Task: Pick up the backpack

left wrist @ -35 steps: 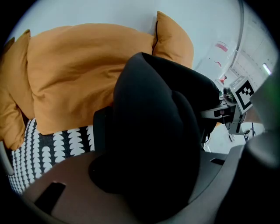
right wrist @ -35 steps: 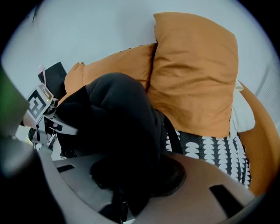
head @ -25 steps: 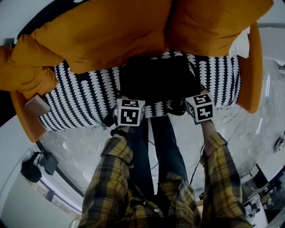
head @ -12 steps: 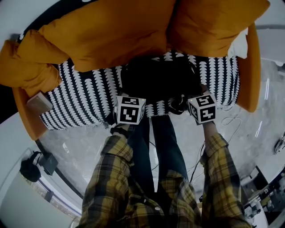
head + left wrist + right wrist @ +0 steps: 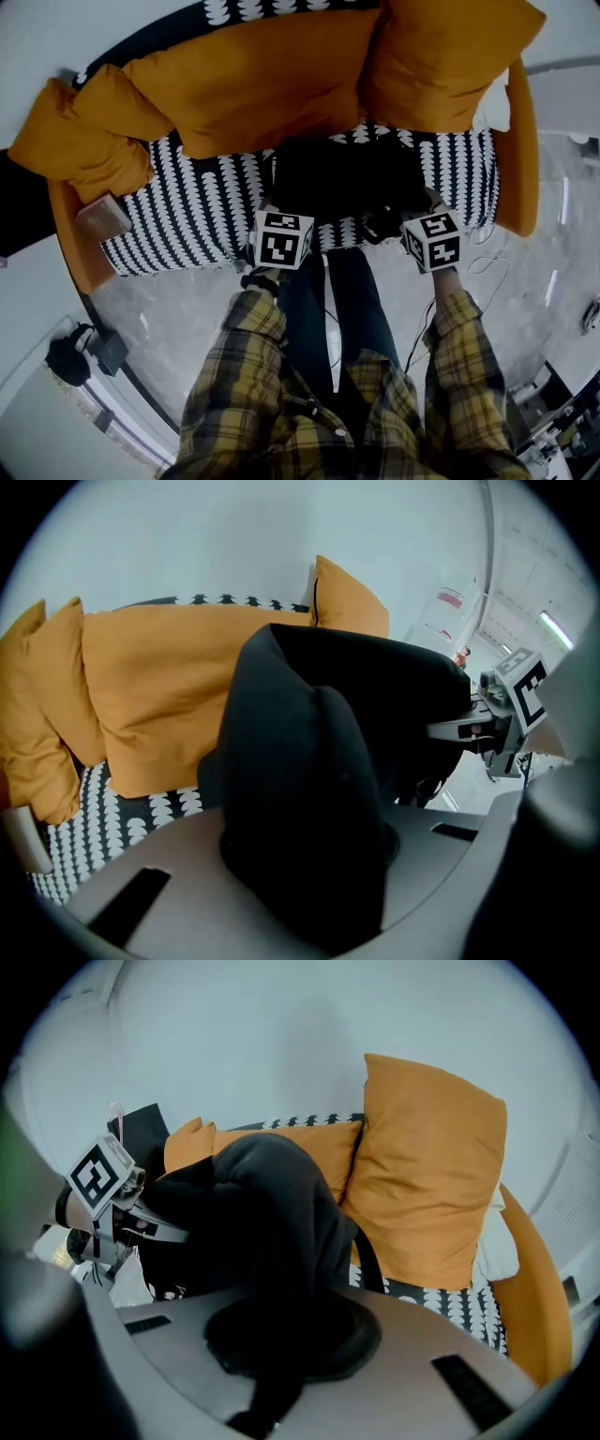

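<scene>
My head camera looks steeply down onto the sofa [image 5: 187, 211] at twelve o'clock. Both gripper cameras sit hard against the backpack [image 5: 300, 789], facing the cushions [image 5: 431, 1176]; the left sees my right gripper [image 5: 450, 728] at three o'clock, the right my left gripper [image 5: 164, 1227] at nine.

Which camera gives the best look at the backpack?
The head view: most of the black backpack shows against the patterned sofa seat. Each gripper view shows only a close fold of its fabric, one clamped by the left gripper, the other by the right gripper.
</scene>
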### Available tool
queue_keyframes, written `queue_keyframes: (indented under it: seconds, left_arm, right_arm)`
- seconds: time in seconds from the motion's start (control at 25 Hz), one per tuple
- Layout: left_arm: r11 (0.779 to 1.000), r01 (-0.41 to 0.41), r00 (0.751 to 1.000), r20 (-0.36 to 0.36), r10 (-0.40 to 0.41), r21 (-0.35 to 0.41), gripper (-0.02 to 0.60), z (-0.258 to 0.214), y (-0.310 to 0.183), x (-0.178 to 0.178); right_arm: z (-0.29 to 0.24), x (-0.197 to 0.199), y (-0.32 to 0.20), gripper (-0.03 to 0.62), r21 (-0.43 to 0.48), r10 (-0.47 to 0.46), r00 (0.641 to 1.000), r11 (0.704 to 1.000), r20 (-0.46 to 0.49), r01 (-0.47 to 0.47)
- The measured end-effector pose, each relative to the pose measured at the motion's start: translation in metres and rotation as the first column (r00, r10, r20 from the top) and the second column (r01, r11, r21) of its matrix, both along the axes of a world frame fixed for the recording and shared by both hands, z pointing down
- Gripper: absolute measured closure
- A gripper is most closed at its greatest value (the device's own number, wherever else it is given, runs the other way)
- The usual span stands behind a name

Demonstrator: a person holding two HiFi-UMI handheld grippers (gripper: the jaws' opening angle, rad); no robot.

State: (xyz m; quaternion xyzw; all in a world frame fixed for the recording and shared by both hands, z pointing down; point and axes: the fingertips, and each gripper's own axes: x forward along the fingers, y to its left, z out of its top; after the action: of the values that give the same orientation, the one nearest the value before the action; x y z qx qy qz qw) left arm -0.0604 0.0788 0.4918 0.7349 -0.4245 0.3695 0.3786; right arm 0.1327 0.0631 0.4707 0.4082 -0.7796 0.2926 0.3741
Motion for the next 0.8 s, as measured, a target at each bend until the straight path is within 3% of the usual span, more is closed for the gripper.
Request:
queue_keyframes:
  seconds: [0.24,0.8]
  left_arm:
    - [0.999,-0.016,1.0,-0.011,0.017,0.038,0.543,-0.047,-0.005,-0.02]
    - [0.988,-0.004,0.997,-0.078,0.016,0.154,0.543,-0.175,-0.012,-0.063]
  right_arm:
    - [-0.048,-0.02,-0.004,0.568,0.04,0.033,0.999,0.999,0.025,-0.034]
    - [-0.18,-0.062,-0.007,0.568,0.196,0.003,0.998,0.98,0.061,-0.015]
